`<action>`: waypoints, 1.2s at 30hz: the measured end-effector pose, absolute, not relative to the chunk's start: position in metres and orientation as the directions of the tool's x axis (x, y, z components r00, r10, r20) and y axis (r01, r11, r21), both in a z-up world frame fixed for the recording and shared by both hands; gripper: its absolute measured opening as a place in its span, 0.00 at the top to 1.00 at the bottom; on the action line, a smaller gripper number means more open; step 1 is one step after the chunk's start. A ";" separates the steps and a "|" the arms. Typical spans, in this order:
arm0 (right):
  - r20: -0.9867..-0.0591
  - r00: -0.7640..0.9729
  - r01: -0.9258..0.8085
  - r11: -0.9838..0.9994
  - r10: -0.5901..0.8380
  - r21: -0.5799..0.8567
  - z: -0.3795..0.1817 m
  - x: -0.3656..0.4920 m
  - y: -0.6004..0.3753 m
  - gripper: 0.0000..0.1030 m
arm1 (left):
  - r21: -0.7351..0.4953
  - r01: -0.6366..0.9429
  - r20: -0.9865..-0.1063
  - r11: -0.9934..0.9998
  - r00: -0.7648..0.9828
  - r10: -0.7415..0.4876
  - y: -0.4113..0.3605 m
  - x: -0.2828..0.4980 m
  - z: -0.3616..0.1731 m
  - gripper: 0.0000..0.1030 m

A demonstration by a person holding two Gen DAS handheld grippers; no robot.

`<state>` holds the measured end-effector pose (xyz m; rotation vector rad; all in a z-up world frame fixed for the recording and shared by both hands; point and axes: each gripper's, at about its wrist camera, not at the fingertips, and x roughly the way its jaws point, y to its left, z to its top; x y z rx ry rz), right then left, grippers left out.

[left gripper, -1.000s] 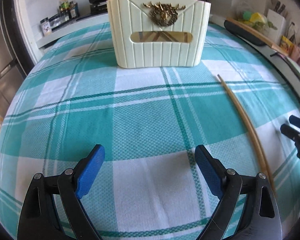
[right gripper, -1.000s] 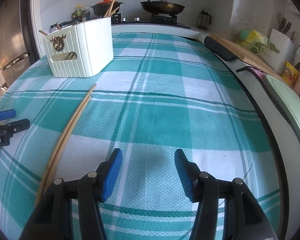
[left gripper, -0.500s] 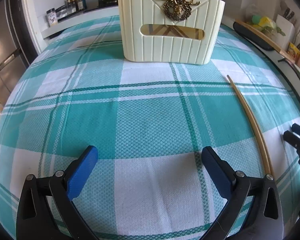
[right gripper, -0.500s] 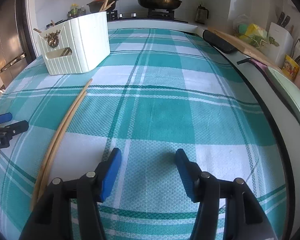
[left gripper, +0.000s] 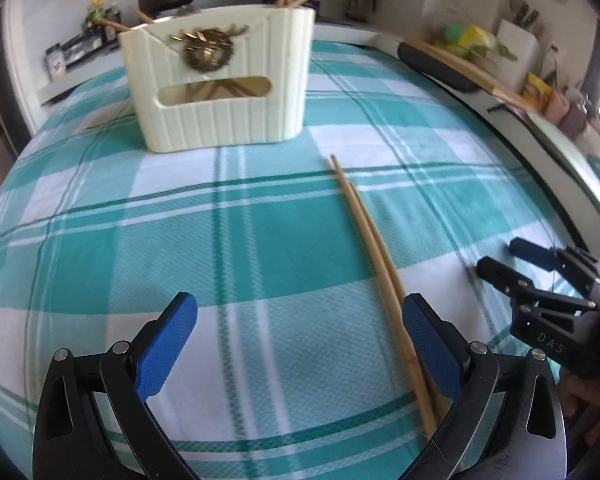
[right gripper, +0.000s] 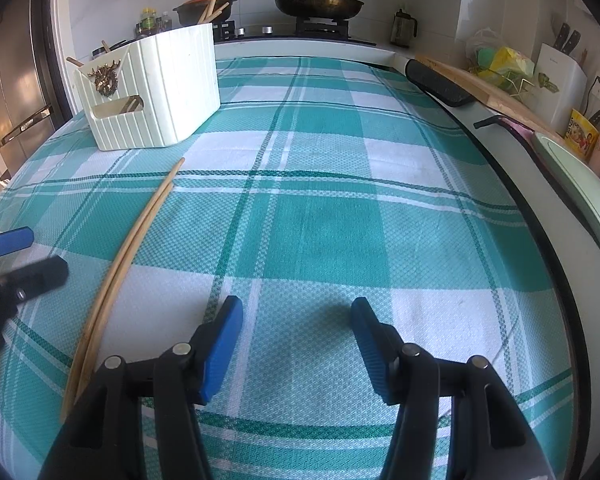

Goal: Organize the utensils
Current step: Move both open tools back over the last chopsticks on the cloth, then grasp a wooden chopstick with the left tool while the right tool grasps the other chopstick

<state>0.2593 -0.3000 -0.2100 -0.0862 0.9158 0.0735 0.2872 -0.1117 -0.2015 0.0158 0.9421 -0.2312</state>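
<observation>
left wrist view: low over the checked cloth (left gripper: 260, 240), facing the holder (left gripper: 220, 84) at 12 o'clock
right wrist view: low, holder (right gripper: 152, 92) at 10 o'clock
shared: holder, chopsticks (left gripper: 376, 256) (right gripper: 136, 248), cloth

readable text: one marking only
"das" in pale raised letters on the black body of the right gripper (left gripper: 516, 258), at 3 o'clock in the left wrist view; packet print on the counter is too blurred.
</observation>
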 end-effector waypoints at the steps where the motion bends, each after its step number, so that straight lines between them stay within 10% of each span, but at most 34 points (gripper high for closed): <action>1: -0.794 0.607 -0.100 0.994 0.027 -0.043 -0.210 0.259 -0.300 0.44 | -0.088 0.205 -0.805 0.975 0.561 -0.191 -0.114 0.288 -0.202 0.01; 21: -0.794 0.607 -0.100 0.994 0.027 -0.042 -0.210 0.259 -0.300 0.44 | -0.005 0.216 -0.833 0.976 0.540 -0.124 -0.125 0.293 -0.217 0.02; 24: -0.794 0.607 -0.100 0.994 0.027 -0.042 -0.210 0.259 -0.300 0.44 | 0.002 0.233 -0.821 0.973 0.556 -0.131 -0.125 0.291 -0.213 0.27; 28: -0.794 0.607 -0.100 0.994 0.027 -0.042 -0.210 0.259 -0.300 0.44 | -0.011 0.249 -0.819 0.968 0.553 -0.152 -0.123 0.291 -0.208 0.94; 36: -0.794 0.607 -0.099 0.994 0.027 -0.042 -0.210 0.259 -0.300 0.44 | -0.029 0.127 -0.816 0.991 0.569 -0.097 -0.075 0.276 -0.204 0.95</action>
